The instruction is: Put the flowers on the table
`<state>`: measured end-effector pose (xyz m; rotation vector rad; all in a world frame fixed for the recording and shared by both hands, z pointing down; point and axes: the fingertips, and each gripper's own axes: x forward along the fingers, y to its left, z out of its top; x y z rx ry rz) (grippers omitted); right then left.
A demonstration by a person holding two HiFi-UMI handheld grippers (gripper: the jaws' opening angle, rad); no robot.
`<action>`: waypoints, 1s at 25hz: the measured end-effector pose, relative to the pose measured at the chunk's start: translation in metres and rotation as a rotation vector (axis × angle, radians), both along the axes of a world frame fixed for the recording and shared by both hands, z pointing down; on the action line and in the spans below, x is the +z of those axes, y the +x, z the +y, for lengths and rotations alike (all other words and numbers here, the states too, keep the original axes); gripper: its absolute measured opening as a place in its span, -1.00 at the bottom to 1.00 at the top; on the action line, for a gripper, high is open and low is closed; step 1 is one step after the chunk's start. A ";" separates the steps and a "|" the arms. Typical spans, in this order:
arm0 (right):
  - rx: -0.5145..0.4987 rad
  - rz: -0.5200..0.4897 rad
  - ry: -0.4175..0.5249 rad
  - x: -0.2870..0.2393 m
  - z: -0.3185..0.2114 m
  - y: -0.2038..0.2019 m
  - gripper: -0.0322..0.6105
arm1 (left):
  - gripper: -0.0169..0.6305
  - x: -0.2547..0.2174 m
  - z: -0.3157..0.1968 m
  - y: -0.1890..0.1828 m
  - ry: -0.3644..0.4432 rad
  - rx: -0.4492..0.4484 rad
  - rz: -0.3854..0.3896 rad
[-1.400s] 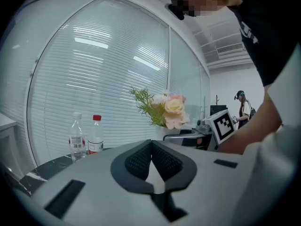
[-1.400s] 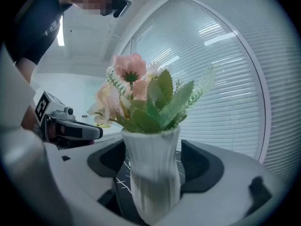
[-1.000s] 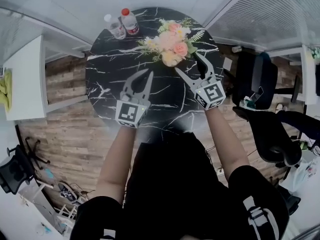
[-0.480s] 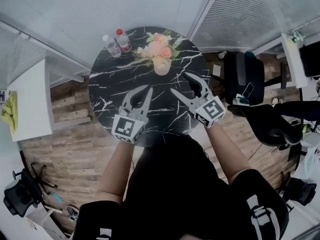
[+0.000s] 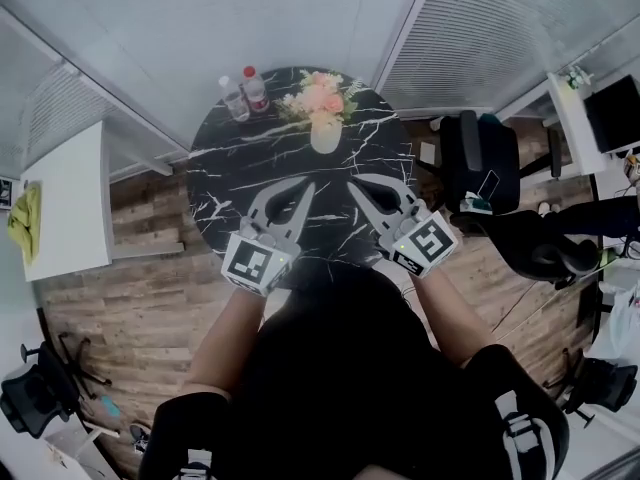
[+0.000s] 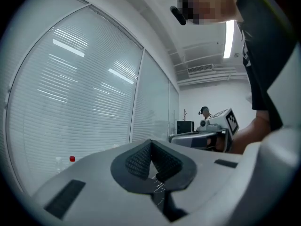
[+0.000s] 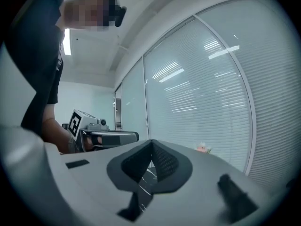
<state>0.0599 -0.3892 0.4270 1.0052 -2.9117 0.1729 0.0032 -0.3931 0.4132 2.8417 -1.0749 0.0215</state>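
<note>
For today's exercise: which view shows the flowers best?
The head view: the flowers stand whole on the table. The right gripper view catches only a pink scrap; the left gripper view shows none.

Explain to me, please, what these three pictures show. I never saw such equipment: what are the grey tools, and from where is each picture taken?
No robot here: a person holds a hand tool with a two-jaw claw in each hand. The picture from above comes from a camera on the person's head, looking steeply down. The other two come from cameras riding on each tool, looking along its jaws. The left claw is shut and empty. The right claw has just been closing, and it is shut with nothing between its jaws. Below, a round black marble table carries a bouquet of flowers in a pale vase and two water bottles. Neither claw touches them.
</note>
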 end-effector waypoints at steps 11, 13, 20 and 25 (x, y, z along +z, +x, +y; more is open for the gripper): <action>0.010 0.015 0.055 -0.025 0.018 -0.007 -0.84 | -0.91 -0.012 0.024 0.000 0.013 0.035 -0.033; 0.013 0.023 0.058 -0.024 0.021 -0.007 -0.84 | -0.91 -0.012 0.026 -0.001 0.016 0.036 -0.032; 0.006 0.030 0.057 -0.024 0.029 -0.010 -0.84 | -0.91 -0.016 0.031 0.001 0.019 0.046 -0.032; 0.003 0.022 0.052 -0.022 0.031 -0.011 -0.84 | -0.91 -0.014 0.034 0.003 0.019 0.055 -0.037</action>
